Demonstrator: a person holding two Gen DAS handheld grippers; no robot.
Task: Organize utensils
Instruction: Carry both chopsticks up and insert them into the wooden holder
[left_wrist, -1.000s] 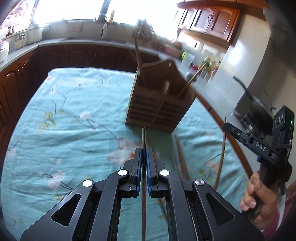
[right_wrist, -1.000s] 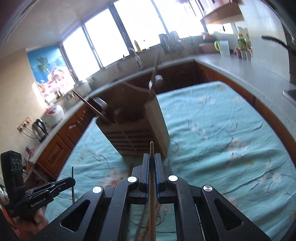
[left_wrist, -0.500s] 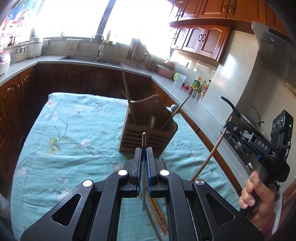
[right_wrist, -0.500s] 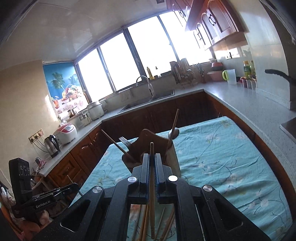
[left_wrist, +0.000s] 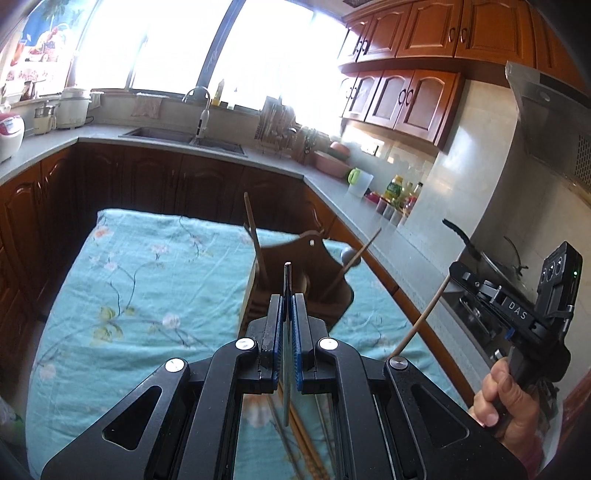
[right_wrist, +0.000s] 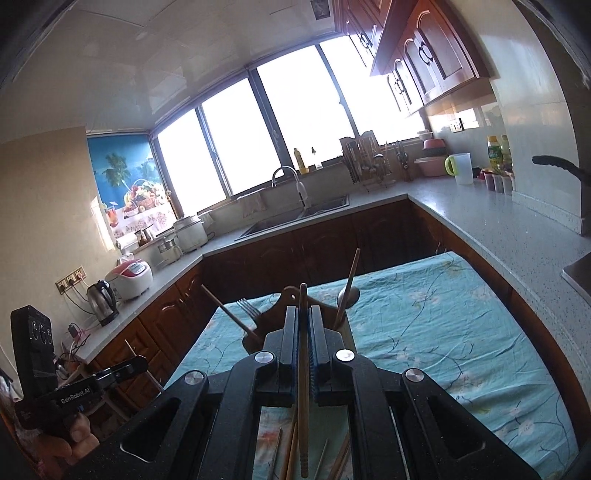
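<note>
Now both grippers up above floral teal tablecloth (left_wrist: 140, 295), aimed toward wooden utensil holder (left_wrist: 321, 258). Left gripper (left_wrist: 287, 314): jaws narrow, clamped on thin dark metal utensil (left_wrist: 287, 280), lying along the jaw line, one end poking out past the tips, other end hanging below the pads; cannot tell what kind. Right gripper (right_wrist: 303, 325): jaws likewise narrow, pinched on brown wooden chopstick (right_wrist: 303, 354), tip reaching beyond the fingers, ridged end trailing back toward camera. Utensil holder standing upright on the cloth, just beyond both sets of jaws; in right wrist view holding fork (right_wrist: 248, 309), spoon (right_wrist: 349, 295) and two slanted chopsticks (right_wrist: 351, 280), one leaning left, one right. Loose chopsticks (right_wrist: 291, 454) lying on the cloth below the grippers, seen under the right jaws. From left wrist view, right gripper at far right with chopstick angled up out of it, person's hand (left_wrist: 509, 398) wrapped round its handle. From right wrist view, left gripper low at left edge, fingers of other hand (right_wrist: 79, 435) on its grip. Behind: grey countertop (right_wrist: 498, 221), sink (right_wrist: 295, 218) under bright window, rice cooker (right_wrist: 131, 278), kettle (right_wrist: 101, 301).
</note>
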